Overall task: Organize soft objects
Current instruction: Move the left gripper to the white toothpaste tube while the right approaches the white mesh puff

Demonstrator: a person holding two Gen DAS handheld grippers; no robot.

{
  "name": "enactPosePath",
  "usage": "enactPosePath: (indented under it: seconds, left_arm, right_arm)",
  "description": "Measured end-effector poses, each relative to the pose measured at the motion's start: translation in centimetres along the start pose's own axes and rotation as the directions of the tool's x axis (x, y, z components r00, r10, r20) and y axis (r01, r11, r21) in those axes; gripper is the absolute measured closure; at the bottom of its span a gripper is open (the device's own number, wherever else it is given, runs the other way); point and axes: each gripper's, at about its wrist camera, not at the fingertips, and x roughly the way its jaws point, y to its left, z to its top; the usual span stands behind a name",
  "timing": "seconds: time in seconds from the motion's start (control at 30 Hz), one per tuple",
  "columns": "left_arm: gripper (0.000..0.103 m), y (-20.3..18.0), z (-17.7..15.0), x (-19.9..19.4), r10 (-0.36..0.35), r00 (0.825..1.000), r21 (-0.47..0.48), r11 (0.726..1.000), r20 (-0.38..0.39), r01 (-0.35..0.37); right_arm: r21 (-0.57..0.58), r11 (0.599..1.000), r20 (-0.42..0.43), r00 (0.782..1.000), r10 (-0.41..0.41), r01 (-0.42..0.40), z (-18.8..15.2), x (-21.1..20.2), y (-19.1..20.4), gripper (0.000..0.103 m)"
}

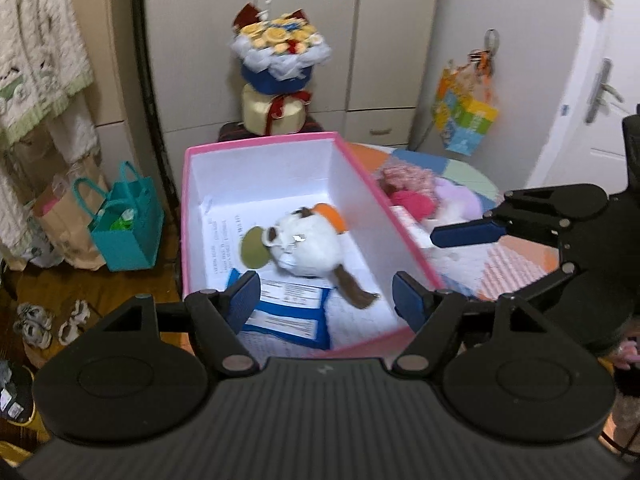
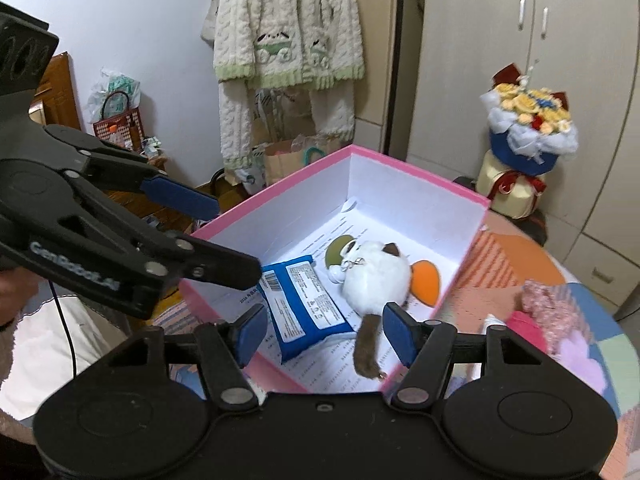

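A pink box [image 1: 260, 146] [image 2: 420, 168] with a white inside stands on the table. In it lie a white plush toy [image 1: 308, 244] [image 2: 376, 276] with a green ear, an orange ear and a brown tail, and a blue packet [image 1: 288, 316] [image 2: 308, 300]. My left gripper [image 1: 326, 284] [image 2: 236, 238] hovers open above the box's near left side, nothing between its fingers. Over the near right rim my right gripper [image 2: 325, 314] [image 1: 460, 264] is open too and empty. Right of the box sit a pink soft item [image 1: 412, 200] [image 2: 524, 328] and a lilac one [image 1: 456, 196] [image 2: 576, 360].
The round table has a patchwork cover [image 1: 512, 276] [image 2: 500, 256]. A bouquet [image 1: 280, 52] [image 2: 528, 120] stands on a stool behind the box. A teal bag [image 1: 128, 232] and shoes [image 1: 36, 320] are on the floor at left. A knit cardigan [image 2: 288, 40] hangs on the wall.
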Motion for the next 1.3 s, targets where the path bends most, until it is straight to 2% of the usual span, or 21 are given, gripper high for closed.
enactPosePath:
  seconds: [0.17, 0.33, 0.5, 0.73, 0.93, 1.03, 1.17, 1.3]
  left_arm:
    - [0.031, -2.0, -0.3, -2.3, -0.08, 0.997, 0.036, 0.996, 0.013, 0.079]
    - [0.031, -4.6, -0.7, -3.4, -0.111, 0.994, 0.092, 0.99, 0.023, 0.108]
    - [0.031, -7.6, -0.8, -2.8, -0.15, 0.989, 0.154, 0.977, 0.007, 0.147]
    - [0.031, -11.4, -0.7, -0.3, -0.194, 0.98, 0.2, 0.96, -0.035, 0.197]
    - [0.032, -13.9, -0.4, 2.3, -0.176, 0.984, 0.205, 0.962, -0.028, 0.178]
    - [0.032, -14.7, 0.1, 3.7, -0.139, 0.99, 0.206, 0.969, -0.016, 0.139]
    - [0.033, -15.9, 0.6, 5.8, -0.095, 0.995, 0.206, 0.974, 0.013, 0.09]
    - [0.035, -16.7, 1.1, 8.3, -0.049, 0.999, 0.185, 0.982, 0.023, 0.044]
  right_arm:
    - [0.023, 1.0, 0.049, 0.999, -0.023, 0.021, -1.9, -4.2, -0.8, 0.032]
    - [0.093, 0.994, 0.081, 0.995, -0.065, 0.057, -4.8, -8.0, -2.6, 0.032]
    - [0.152, 0.982, 0.092, 0.987, -0.13, 0.115, -7.7, -10.6, -4.7, 0.032]
    - [0.217, 0.965, 0.091, 0.982, -0.168, 0.146, -11.0, -12.3, -7.5, 0.031]
    - [0.217, 0.96, 0.076, 0.978, -0.194, 0.174, -12.5, -12.0, -9.4, 0.031]
    - [0.213, 0.956, 0.067, 0.974, -0.218, 0.199, -13.2, -11.5, -10.4, 0.031]
    - [0.216, 0.958, 0.072, 0.975, -0.208, 0.188, -13.6, -10.2, -11.7, 0.031]
    - [0.166, 0.968, 0.098, 0.973, -0.207, 0.189, -13.6, -8.6, -12.3, 0.031]
